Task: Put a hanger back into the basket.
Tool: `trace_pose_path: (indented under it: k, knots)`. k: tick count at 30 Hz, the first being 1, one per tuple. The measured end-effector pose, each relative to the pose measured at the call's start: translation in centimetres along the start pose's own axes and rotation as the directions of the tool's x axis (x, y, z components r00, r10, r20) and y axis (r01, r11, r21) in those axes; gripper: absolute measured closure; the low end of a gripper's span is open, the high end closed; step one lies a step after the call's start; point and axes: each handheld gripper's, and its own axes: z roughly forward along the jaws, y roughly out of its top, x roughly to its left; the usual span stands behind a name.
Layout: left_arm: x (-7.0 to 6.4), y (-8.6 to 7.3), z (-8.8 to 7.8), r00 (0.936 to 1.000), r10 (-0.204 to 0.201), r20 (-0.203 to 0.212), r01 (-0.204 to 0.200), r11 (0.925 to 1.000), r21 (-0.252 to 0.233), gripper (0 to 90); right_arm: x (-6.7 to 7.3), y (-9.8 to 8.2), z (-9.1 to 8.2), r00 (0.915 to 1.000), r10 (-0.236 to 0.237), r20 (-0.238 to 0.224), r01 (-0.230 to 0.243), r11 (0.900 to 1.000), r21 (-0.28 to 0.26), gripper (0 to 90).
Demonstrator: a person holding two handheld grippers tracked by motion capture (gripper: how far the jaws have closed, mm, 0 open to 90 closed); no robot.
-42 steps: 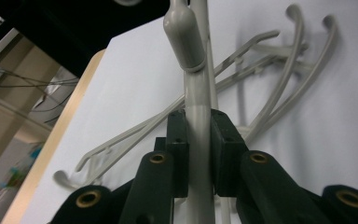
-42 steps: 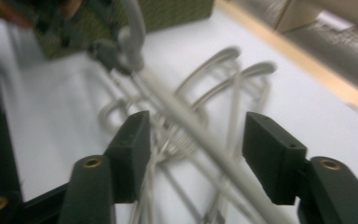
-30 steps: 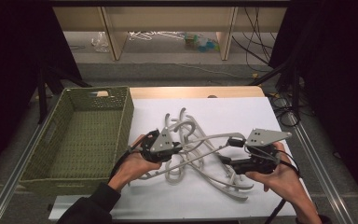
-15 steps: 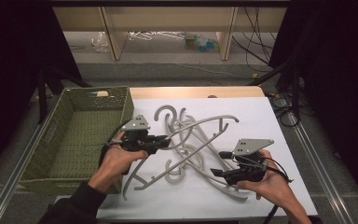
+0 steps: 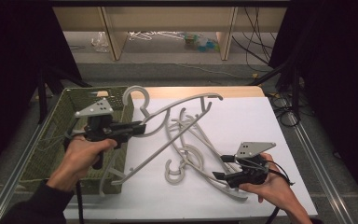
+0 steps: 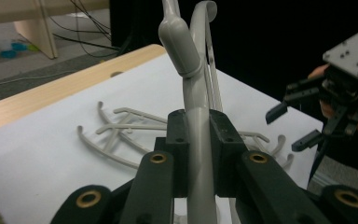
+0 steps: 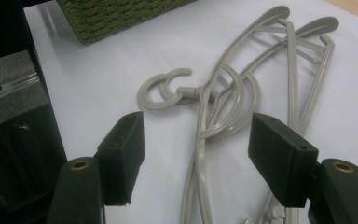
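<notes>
Left gripper (image 5: 137,129) clamped on neck of grey plastic coat hanger (image 5: 168,119), lifted clear of white tabletop (image 5: 242,116), angled toward green woven basket (image 5: 51,140), likely its destination. Right gripper (image 5: 221,167) low, jaws wide apart, hovering beside heap of tangled grey hangers (image 7: 242,93), probably lining up next pick.

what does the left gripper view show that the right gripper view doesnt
Left gripper view: the left gripper shut on a lifted grey hanger, with the right gripper beyond it in the person's hand. Right gripper view: the right gripper's own open jaws above a hanger's hook, and a corner of the green basket. Both: the white tabletop and the pile of grey hangers lying on it.
</notes>
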Motion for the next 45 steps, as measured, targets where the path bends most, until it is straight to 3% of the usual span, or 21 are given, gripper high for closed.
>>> trace_pose_path:
  k: [4,8,14,18,24,27,31,35,38,45]
  knots:
    - [1.5,0.4,-1.9,0.9989,-0.031,-0.036,0.03,0.9993,-0.02,79.8,-0.2,-0.2,0.1,1.0,-0.001,0.0,0.001,1.0,0.004,36.9]
    - [3.0,0.5,-3.7,0.995,-0.034,-0.094,0.031,0.9988,-0.039,79.8,-0.3,-0.4,0.2,0.9999,0.008,-0.008,-0.008,1.0,0.007,36.8]
    - [5.5,-0.2,-6.3,0.9826,-0.066,-0.174,0.056,0.9965,-0.061,79.7,-0.6,-0.7,0.2,0.9997,0.022,-0.008,-0.022,1.0,0.009,36.4]
    - [7.4,-0.3,-8.0,0.9649,-0.049,-0.258,0.035,0.9977,-0.058,79.7,-0.8,-0.9,0.3,0.9996,0.028,-0.008,-0.028,1.0,0.013,35.2]
    - [10.6,-0.4,-9.9,0.941,-0.008,-0.338,0.003,0.9999,-0.015,79.6,-0.9,-1.2,0.6,0.9991,0.041,-0.004,-0.041,0.999,0.018,30.2]
    - [11.9,-0.7,-10.4,0.9338,0.03,-0.356,-0.028,0.9996,0.01,79.5,-0.9,-1.2,0.6,0.9986,0.053,-0.003,-0.053,0.998,0.016,24.8]
    - [13.3,-1.4,-10.7,0.9269,0.049,-0.372,-0.039,0.9987,0.032,79.6,-1.0,-1.3,0.7,0.998,0.062,-0.009,-0.062,0.998,0.02,23.7]
    - [14.1,-2.1,-11.0,0.9274,0.049,-0.371,-0.035,0.9985,0.043,79.5,-1.0,-1.4,0.9,0.9984,0.056,-0.005,-0.056,0.998,0.021,23.1]
    - [14.5,-2.7,-11.2,0.9242,0.042,-0.38,-0.023,0.9983,0.054,79.5,-1.0,-1.4,0.9,0.9984,0.057,-0.002,-0.057,0.998,0.021,23.2]
    - [15.7,-3.9,-11.8,0.9108,0.041,-0.411,-0.008,0.9966,0.083,79.5,-1.0,-1.4,0.9,0.9985,0.055,-0.002,-0.054,0.998,0.024,23.6]
